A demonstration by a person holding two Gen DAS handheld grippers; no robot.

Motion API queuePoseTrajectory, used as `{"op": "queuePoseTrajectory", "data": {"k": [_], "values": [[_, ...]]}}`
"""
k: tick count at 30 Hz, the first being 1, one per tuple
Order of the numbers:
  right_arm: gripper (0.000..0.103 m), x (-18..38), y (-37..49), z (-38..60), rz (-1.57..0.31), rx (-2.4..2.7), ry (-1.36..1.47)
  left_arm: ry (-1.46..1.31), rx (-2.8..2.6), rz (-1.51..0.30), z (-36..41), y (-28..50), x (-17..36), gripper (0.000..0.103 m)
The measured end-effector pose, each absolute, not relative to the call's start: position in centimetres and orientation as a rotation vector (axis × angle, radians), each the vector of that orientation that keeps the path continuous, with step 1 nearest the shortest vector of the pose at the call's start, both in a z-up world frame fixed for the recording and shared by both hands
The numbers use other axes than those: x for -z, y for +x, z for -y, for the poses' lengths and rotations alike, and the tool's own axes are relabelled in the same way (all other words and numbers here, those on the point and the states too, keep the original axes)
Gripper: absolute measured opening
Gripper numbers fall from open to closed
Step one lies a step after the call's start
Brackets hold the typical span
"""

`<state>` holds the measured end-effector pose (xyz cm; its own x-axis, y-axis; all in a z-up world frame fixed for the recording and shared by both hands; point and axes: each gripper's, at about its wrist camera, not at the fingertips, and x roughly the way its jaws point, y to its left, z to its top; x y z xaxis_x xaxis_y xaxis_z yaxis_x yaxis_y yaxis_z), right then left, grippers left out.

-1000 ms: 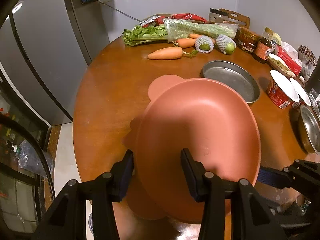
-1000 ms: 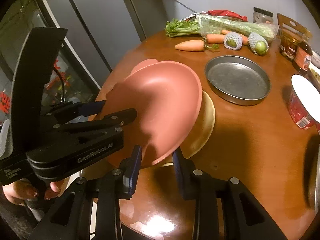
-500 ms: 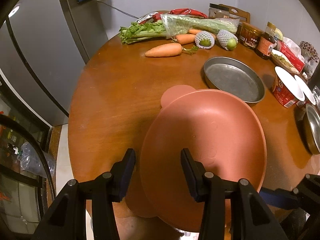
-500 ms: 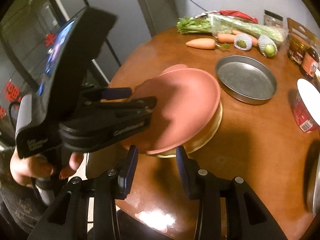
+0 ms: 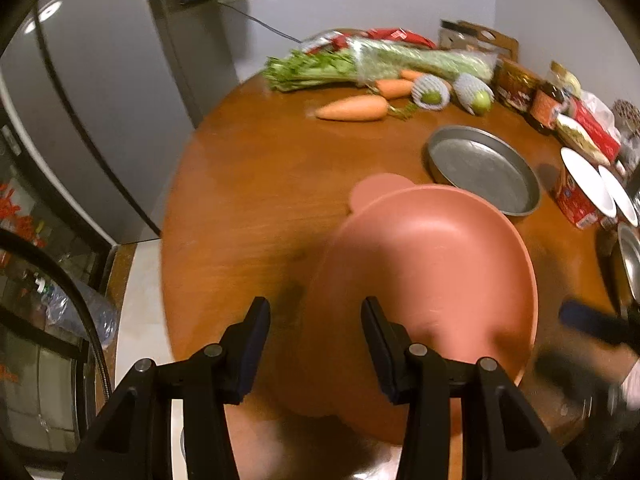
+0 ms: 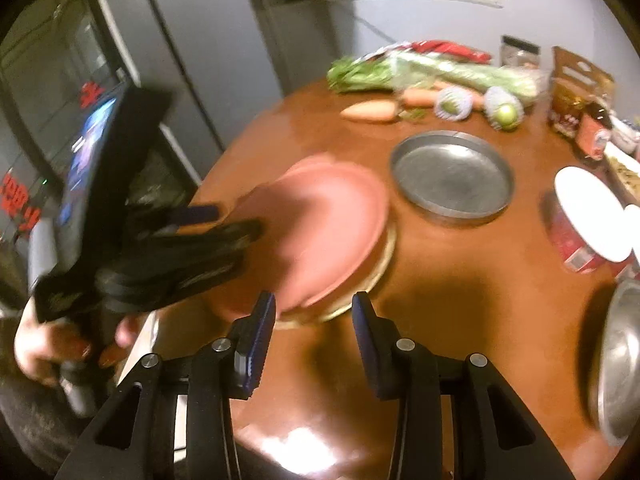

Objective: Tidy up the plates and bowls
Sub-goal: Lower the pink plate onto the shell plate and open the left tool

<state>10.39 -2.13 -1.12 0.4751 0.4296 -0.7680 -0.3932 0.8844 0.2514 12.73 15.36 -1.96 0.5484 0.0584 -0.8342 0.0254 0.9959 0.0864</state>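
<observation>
A pink plate (image 5: 432,272) with a round ear-shaped tab lies nearly flat on a tan plate (image 6: 380,268), near the left front edge of the round wooden table (image 5: 248,200). My left gripper (image 5: 316,332) is shut on the pink plate's near-left rim, one finger over the inside and one outside. In the right wrist view the left gripper (image 6: 236,220) reaches onto the pink plate (image 6: 328,220) from the left. My right gripper (image 6: 314,320) stands open just short of the stacked plates' near rim, its pads touching nothing. One of its fingers (image 5: 580,318) shows blurred at the right of the left wrist view.
A round metal pan (image 6: 452,176) sits just behind the plates. Carrots (image 5: 352,110), bagged celery, netted fruit and jars line the far side. A red tub with a white lid (image 6: 588,220) and a steel bowl (image 6: 620,360) stand at the right. A fridge (image 5: 80,120) lies past the table's left edge.
The pink plate, tilted up a second ago, has come down flat onto the tan plate. My right gripper has widened and drawn back from the plates' rim.
</observation>
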Motion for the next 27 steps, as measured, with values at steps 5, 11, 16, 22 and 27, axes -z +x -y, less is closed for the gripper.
{"op": "queuePoseTrajectory", "data": {"k": [5, 11, 16, 22, 27], "values": [[0.043, 1.0, 13.5, 3.2, -0.929, -0.464, 0.056, 0.02, -0.053, -0.963, -16.9, 10.8, 1.1, 0.05], [0.043, 1.4, 16.4, 2.4, -0.921, -0.475, 0.012, -0.035, -0.041, -0.983, -17.1, 10.2, 1.9, 0.051], [0.043, 2.2, 16.9, 1.3, -0.927, -0.514, -0.005, -0.069, -0.021, -1.007, -16.8, 10.5, 2.9, 0.051], [0.043, 1.9, 15.9, 1.4, -0.905, -0.544, -0.029, -0.079, -0.016, -1.006, -16.7, 10.9, 2.8, 0.051], [0.043, 1.9, 14.6, 1.9, -0.921, -0.559, -0.035, -0.074, -0.027, -1.0, -16.8, 11.1, 2.7, 0.051]]}}
